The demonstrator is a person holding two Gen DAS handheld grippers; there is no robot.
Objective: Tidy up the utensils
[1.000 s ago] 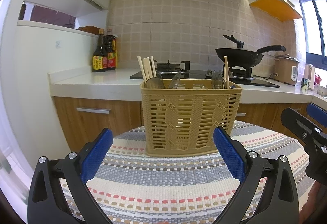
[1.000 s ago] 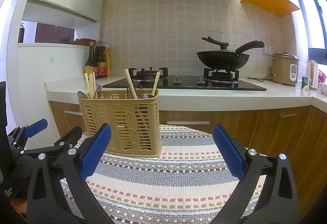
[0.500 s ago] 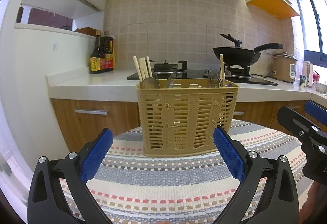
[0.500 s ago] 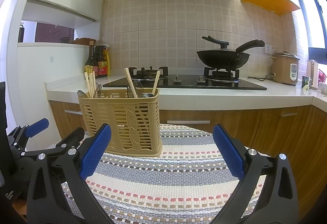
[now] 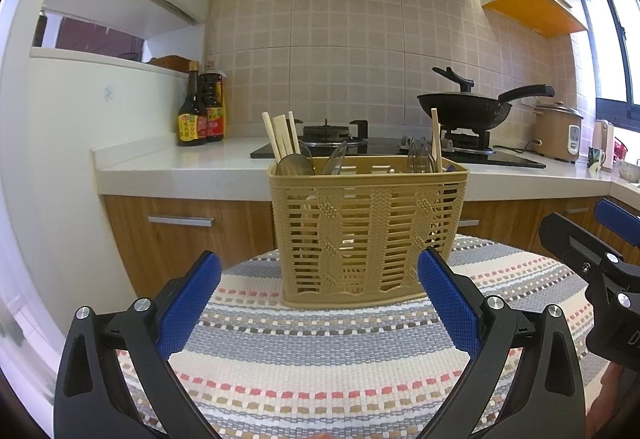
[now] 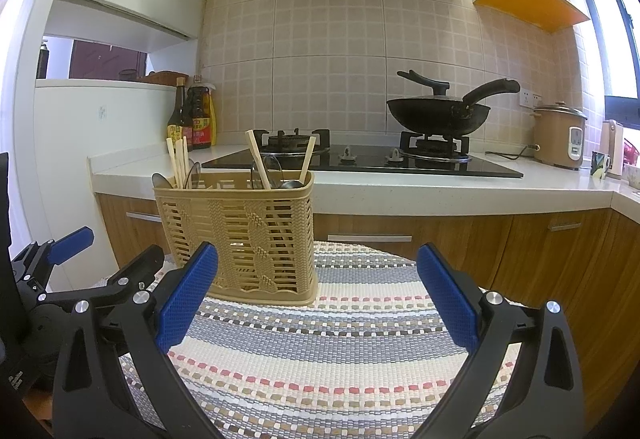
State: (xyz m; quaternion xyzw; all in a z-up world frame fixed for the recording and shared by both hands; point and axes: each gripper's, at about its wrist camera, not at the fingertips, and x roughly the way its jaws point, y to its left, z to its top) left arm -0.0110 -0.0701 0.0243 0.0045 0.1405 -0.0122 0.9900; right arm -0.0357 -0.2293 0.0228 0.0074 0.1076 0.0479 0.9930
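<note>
A tan plastic utensil basket (image 5: pixel 368 227) stands upright on a round table with a striped woven cloth (image 5: pixel 320 351). Wooden chopsticks (image 5: pixel 280 137) and clear spoons (image 5: pixel 336 159) stick up out of it. My left gripper (image 5: pixel 320 295) is open and empty, just in front of the basket. The basket also shows in the right wrist view (image 6: pixel 240 235), to the left of my right gripper (image 6: pixel 316 295), which is open and empty above the cloth (image 6: pixel 332 339). The left gripper (image 6: pixel 68 263) shows at the left edge of the right wrist view.
Behind the table runs a white counter (image 5: pixel 180 167) with wooden cabinets below. On it are sauce bottles (image 5: pixel 202 107), a gas hob (image 6: pixel 360 159) with a black wok (image 6: pixel 440 111), and a rice cooker (image 6: pixel 558 135) at the right.
The left wrist view has drifted slightly, so the basket sits a little further left in it. Both grippers stay open and empty. The right wrist view is nearly unchanged.
</note>
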